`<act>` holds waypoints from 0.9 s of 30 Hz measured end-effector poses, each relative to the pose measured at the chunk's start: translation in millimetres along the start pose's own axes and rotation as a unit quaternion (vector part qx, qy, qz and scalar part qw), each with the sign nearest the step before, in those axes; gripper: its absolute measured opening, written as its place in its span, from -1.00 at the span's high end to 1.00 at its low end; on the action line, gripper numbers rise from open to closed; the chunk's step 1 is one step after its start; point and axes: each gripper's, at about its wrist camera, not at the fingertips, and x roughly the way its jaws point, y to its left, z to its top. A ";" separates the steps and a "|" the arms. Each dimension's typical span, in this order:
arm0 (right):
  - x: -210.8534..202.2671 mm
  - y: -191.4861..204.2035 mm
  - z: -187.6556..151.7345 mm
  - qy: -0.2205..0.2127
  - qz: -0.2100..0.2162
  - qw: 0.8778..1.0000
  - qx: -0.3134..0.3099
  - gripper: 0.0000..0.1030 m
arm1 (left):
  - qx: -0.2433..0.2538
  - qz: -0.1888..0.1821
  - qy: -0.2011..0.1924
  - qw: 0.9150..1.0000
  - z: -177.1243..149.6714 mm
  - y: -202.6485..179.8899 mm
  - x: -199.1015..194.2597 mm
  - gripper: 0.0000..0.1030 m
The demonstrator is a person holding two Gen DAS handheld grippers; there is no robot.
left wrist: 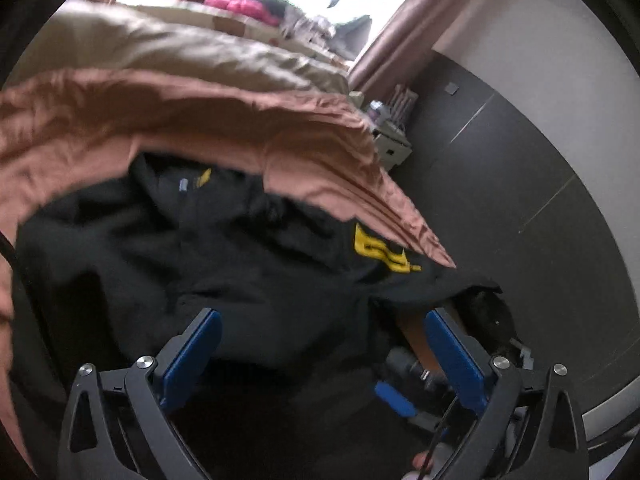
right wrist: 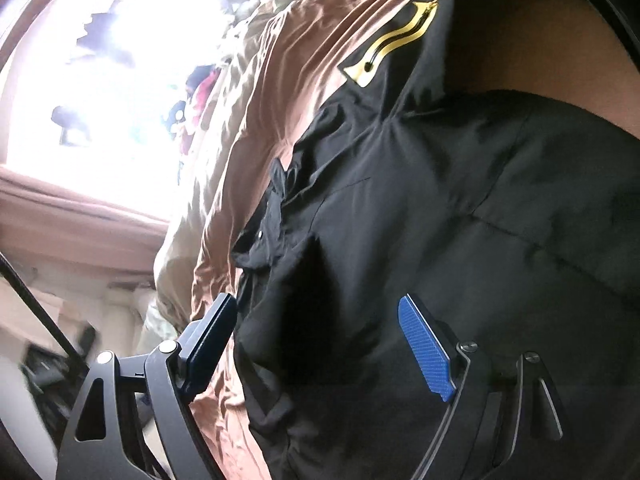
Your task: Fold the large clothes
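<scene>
Black jacket [left wrist: 224, 256] lay crumpled on the bed's pink sheet [left wrist: 160, 120], hem overhanging | your left hand-held gripper [left wrist: 320, 344] and right hand-held gripper [right wrist: 316, 332] were both spread, empty, likely lining up a grasp.

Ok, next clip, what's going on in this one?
A person with a handheld gripper in each hand is working on a black jacket with yellow markings, which lies on a pinkish-brown bedsheet, with its edge hanging off the side. Both the left gripper and the right gripper are open and close over the dark fabric, neither pinching it. The jacket looks rumpled, with no neat fold visible yet.
</scene>
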 end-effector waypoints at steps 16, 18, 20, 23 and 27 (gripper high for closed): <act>37.8 61.9 -34.5 0.019 -0.028 0.983 -0.182 -0.59 | -0.133 0.190 -0.166 0.958 -93.0 92.2 -128.9 -0.93; 44.9 69.4 -42.4 0.023 -0.045 0.976 -0.214 -0.59 | -0.143 0.210 -0.157 0.954 -99.2 108.0 -123.3 -0.85; 52.2 75.8 -47.4 0.025 -0.068 0.967 -0.244 -0.59 | -0.165 0.218 -0.149 0.950 -104.1 127.3 -117.2 -0.60; 66.6 83.6 -56.7 0.031 -0.107 0.950 -0.290 -0.59 | -0.197 0.196 -0.135 0.951 -110.4 151.9 -110.0 -0.50; 89.8 92.6 -75.8 0.056 -0.154 0.924 -0.345 -0.59 | -0.203 0.189 -0.112 0.954 -119.9 170.2 -103.2 -0.49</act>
